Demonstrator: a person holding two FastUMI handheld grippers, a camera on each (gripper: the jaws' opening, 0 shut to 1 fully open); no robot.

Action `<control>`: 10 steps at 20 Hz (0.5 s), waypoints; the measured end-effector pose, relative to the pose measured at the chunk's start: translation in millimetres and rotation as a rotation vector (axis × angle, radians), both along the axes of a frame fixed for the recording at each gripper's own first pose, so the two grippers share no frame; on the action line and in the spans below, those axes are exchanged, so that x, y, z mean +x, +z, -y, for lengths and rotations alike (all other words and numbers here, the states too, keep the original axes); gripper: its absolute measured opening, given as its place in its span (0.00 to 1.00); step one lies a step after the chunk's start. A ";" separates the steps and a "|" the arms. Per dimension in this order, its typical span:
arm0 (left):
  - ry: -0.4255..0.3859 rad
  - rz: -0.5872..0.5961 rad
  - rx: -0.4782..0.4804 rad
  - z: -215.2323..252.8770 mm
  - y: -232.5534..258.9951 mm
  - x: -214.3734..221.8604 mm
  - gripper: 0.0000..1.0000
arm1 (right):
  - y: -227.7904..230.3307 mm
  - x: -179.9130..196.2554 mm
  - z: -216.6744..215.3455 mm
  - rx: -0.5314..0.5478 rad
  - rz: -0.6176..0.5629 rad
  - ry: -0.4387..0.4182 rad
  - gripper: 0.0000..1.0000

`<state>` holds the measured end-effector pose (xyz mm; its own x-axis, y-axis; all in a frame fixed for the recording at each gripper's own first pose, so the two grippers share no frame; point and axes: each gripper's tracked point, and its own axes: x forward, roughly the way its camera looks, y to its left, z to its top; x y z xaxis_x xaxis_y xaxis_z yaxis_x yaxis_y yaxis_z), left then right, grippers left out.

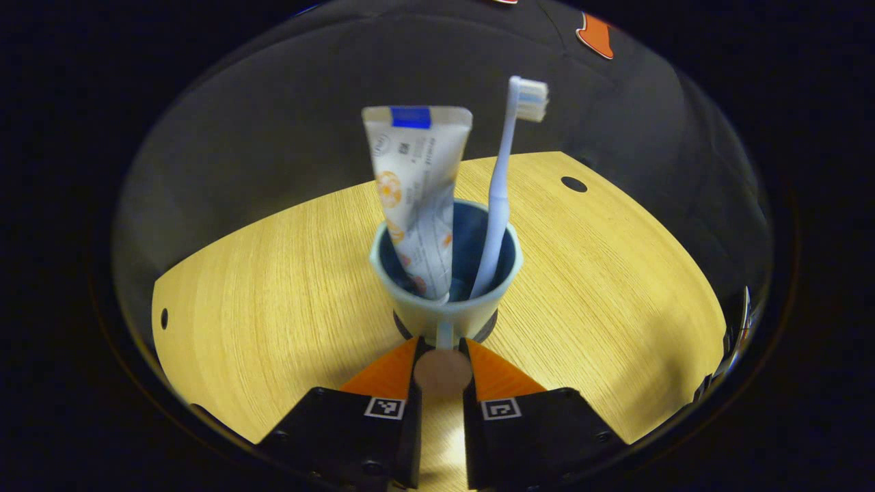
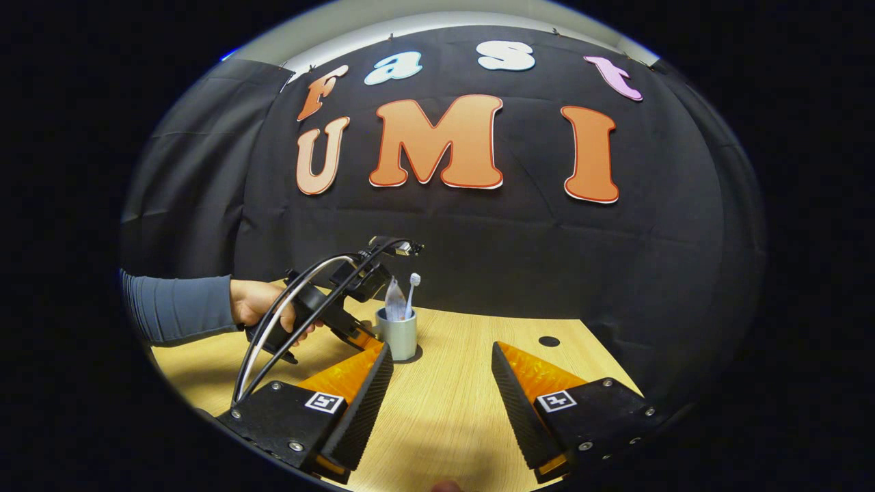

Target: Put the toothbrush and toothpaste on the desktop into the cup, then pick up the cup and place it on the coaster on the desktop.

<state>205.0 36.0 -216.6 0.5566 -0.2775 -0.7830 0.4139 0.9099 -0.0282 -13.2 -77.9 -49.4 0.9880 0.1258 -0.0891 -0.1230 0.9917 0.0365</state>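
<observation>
left gripper [image 1: 443, 348] jaws narrow on the cup [image 1: 448, 301] handle; right gripper [image 2: 441, 369] jaws wide, empty.

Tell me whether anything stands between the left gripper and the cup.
Nothing visible does. The left gripper grips the handle of the cup, which holds the toothpaste and the toothbrush and stands on a dark coaster.
</observation>
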 end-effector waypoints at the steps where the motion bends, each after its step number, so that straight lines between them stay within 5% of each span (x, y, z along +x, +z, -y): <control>1: 0.005 0.019 -0.010 0.2 10.2 0.8 0.46 | 2.6 0.2 0.1 0.006 0.005 -0.001 0.87; 5: 0.021 0.102 -0.068 -4.6 51.6 -14.1 1.00 | 8.2 2.6 0.6 0.001 0.020 -0.020 0.87; 10: 0.076 0.310 -0.078 -34.0 115.9 -31.3 1.00 | 28.3 11.4 -5.4 0.020 0.057 -0.052 0.87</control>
<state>173.7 70.0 -100.7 0.7866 -0.2786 -0.5510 0.3449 0.9385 0.0178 -1.8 -72.5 -21.1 0.9967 0.0757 -0.0306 -0.0741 0.9960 0.0505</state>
